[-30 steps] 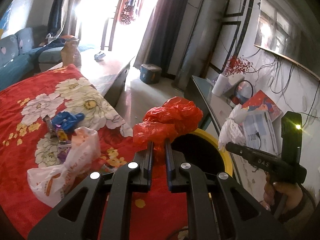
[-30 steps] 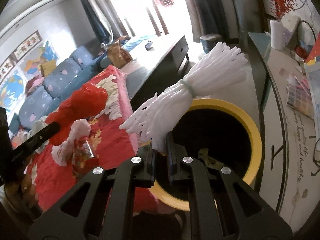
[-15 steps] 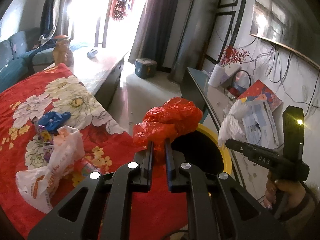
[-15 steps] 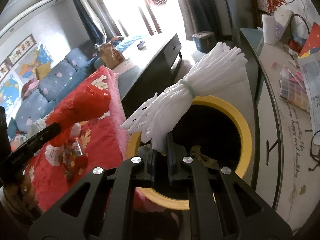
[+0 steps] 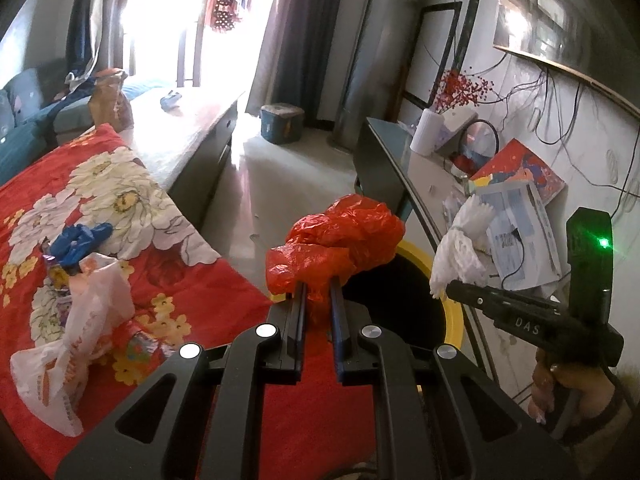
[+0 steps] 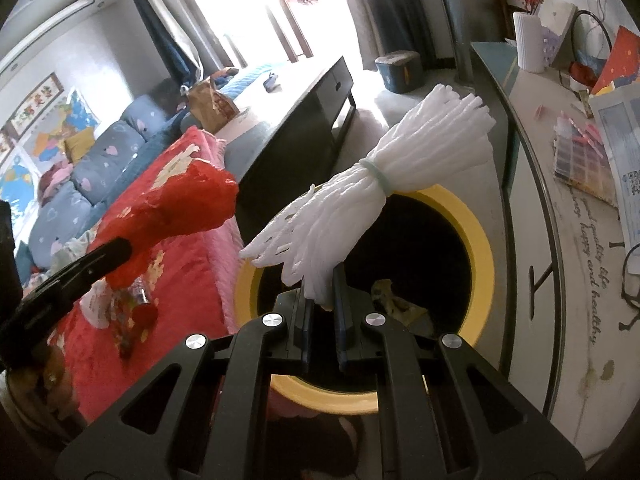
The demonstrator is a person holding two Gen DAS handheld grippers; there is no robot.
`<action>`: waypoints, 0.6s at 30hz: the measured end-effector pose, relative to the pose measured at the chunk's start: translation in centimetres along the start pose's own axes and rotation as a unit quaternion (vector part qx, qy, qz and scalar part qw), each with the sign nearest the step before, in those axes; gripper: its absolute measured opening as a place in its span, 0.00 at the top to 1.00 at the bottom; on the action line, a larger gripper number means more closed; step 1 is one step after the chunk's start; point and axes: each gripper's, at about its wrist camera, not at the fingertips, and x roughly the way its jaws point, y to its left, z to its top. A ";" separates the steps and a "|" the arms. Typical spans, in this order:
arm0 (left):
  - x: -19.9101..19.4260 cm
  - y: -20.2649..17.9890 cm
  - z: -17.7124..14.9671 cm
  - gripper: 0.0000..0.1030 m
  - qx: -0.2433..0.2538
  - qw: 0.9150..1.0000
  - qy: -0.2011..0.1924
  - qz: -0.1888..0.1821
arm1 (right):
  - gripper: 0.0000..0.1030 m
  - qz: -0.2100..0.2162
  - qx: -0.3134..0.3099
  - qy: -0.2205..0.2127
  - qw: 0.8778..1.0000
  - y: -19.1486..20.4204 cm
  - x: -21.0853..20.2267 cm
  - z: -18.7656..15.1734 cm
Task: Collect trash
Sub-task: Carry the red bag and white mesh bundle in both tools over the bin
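A: What does the left hand-held gripper [image 5: 318,296] have?

B: Its jaws are clamped on a crumpled red plastic bag [image 5: 340,246]. The bag bulges up and forward past the fingertips, held in the air at the near-left rim of the yellow-rimmed bin [image 5: 454,312]; whether it touches the rim I cannot tell.

A: And the right hand-held gripper [image 6: 322,294]?

B: Closed on the lower end of a white foam bundle [image 6: 372,196], which is tied round the middle with a pale band [image 6: 378,178]. The bundle slants up and to the right across the dark mouth of the bin [image 6: 484,248], its flared top past the far rim.

A: Anything inside the bin?

B: A brownish scrap [image 6: 394,300] lies at the bottom; what it is I cannot make out.

A: What else is lying about?

B: On the red flowered blanket [image 5: 168,280], left of the bin, a white plastic bag with orange print [image 5: 80,344] lies crumpled, with a blue wrapper [image 5: 78,238] just beyond it and some small colourful packets beside them. Across the bin stands a table [image 6: 576,264] with a white vase of red berries [image 6: 530,40], papers and a colour card [image 6: 582,160].

A: Do the two grippers meet?

B: No. From the left wrist view the right one shows at the right, in a hand [image 5: 564,384], well apart from the red bag, with the bin between them.
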 end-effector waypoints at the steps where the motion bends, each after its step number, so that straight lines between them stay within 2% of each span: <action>1: 0.2 -0.1 0.0 0.90 0.001 1.000 0.002 0.000 | 0.95 0.000 0.001 0.001 1.000 -0.1 0.1 -0.1; 18: 4.9 -2.6 0.3 0.90 0.019 0.998 0.053 -0.002 | 0.95 -0.013 0.022 0.033 0.999 -2.5 1.8 -1.7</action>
